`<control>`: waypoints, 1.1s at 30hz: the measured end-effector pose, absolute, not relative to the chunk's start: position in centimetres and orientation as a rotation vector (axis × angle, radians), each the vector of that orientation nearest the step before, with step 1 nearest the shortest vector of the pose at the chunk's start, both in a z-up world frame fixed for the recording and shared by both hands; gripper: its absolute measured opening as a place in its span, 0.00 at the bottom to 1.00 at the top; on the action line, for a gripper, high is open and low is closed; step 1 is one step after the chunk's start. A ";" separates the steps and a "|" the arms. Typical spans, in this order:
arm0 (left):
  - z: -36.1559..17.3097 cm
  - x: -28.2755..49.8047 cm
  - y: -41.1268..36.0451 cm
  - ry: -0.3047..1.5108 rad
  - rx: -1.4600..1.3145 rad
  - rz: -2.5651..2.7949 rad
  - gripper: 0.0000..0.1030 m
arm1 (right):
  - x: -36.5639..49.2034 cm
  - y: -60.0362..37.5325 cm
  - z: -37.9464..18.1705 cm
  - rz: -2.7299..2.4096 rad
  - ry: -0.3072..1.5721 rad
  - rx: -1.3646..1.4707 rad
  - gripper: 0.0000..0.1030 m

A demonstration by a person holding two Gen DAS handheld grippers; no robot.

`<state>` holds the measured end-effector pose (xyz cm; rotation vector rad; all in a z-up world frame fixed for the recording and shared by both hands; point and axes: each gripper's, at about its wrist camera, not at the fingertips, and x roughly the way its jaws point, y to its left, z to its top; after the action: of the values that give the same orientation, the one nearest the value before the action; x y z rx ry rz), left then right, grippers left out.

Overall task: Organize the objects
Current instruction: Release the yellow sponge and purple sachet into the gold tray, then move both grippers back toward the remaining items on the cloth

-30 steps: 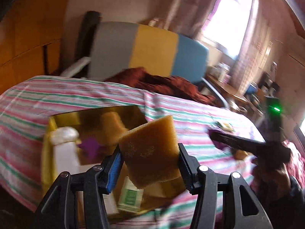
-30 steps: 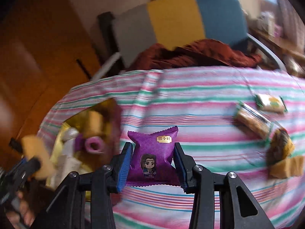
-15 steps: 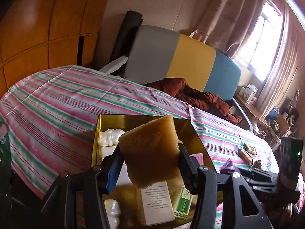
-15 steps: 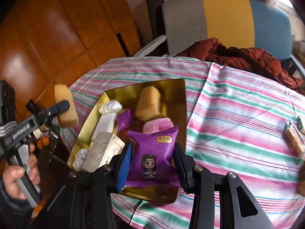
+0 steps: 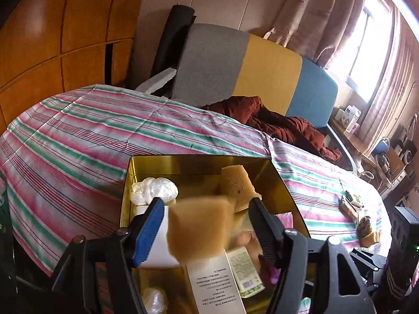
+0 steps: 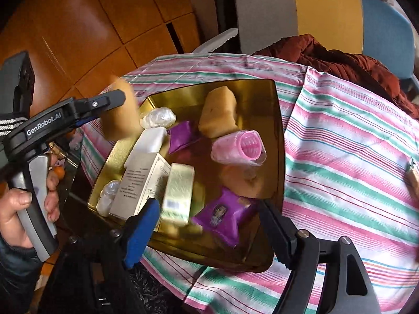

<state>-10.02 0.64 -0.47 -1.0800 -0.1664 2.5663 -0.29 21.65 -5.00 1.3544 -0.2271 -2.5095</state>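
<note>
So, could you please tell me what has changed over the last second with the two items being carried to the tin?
Both were let go over the gold tin. The left hand-held gripper is opening and the blurred sponge is dropping free between its jaws. The right hand-held gripper is opening too; the purple snack packet has tipped over into the tin. The tin's other contents and the striped cloth look unchanged.

Daylight from blown-out curtained window (image 5: 371, 39) at 2 o'clock in left view; warm, dim interior. Glare on shiny gold metal tray (image 6: 275, 120). Motion blur on tan sponge block (image 5: 199, 227). Strong fisheye bending, dark vignette corners.
</note>
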 end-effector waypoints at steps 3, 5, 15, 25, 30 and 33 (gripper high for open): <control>-0.3 -9.6 0.7 -0.158 -1.067 2.582 0.77 | 0.0 21.6 -5.1 -2.519 -0.240 1.354 0.84; 0.0 -9.1 0.7 -0.141 -1.057 2.607 0.77 | 0.2 21.5 -5.0 -2.536 -0.232 1.351 0.85; 0.6 -5.3 1.8 -0.003 -1.024 2.709 0.77 | 1.5 21.3 -3.0 -2.743 -0.116 1.240 1.00; -0.2 -2.7 2.7 0.052 -1.044 2.702 0.77 | 2.5 22.4 -1.9 -2.875 -0.046 1.187 1.00; -0.5 -2.1 3.5 0.088 -1.049 2.693 0.77 | 2.9 22.7 -1.6 -2.906 -0.025 1.170 1.00; -0.4 -2.0 3.8 0.099 -1.045 2.686 0.77 | 3.0 23.1 -1.7 -2.919 -0.031 1.169 1.00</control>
<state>-1.96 3.78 -0.39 -1.0449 0.0993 2.6858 2.96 23.09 -1.65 1.1693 -0.0305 -2.9190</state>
